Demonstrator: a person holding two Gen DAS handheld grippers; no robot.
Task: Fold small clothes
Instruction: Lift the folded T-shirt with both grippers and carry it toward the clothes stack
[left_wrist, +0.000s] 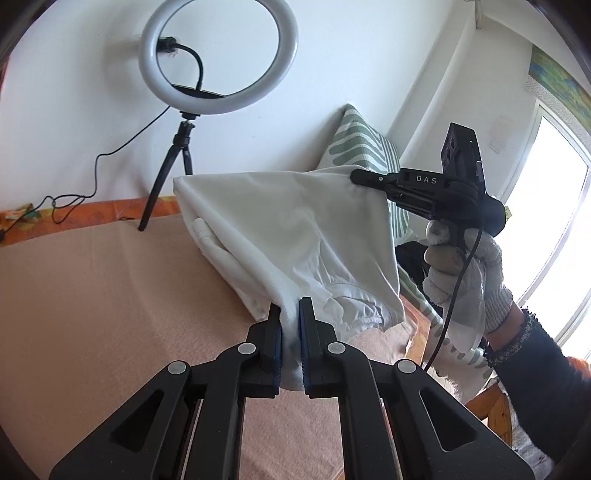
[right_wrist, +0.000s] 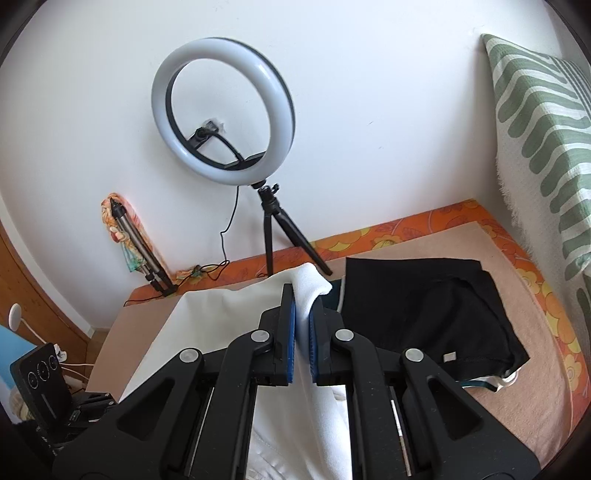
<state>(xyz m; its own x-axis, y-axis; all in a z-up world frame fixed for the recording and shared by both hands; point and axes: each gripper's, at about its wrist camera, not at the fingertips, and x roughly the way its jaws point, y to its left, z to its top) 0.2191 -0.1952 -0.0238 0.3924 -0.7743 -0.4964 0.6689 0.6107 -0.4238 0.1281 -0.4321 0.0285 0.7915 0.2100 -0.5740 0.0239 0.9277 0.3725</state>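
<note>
A white garment (left_wrist: 288, 229) hangs lifted above the peach blanket (left_wrist: 92, 288), stretched between both grippers. My left gripper (left_wrist: 290, 310) is shut on its lower bunched edge. My right gripper (left_wrist: 356, 175) shows in the left wrist view at the upper right, held by a gloved hand, shut on the garment's far corner. In the right wrist view my right gripper (right_wrist: 303, 295) pinches a white fold (right_wrist: 308, 284), and the garment (right_wrist: 207, 328) drapes down to the left. A folded black garment (right_wrist: 424, 306) lies on the blanket to the right.
A ring light on a black tripod (left_wrist: 219, 55) stands at the back against the white wall; it also shows in the right wrist view (right_wrist: 223, 110). A green-striped pillow (right_wrist: 546, 129) leans at the right. A folded tripod (right_wrist: 140, 247) leans at the left.
</note>
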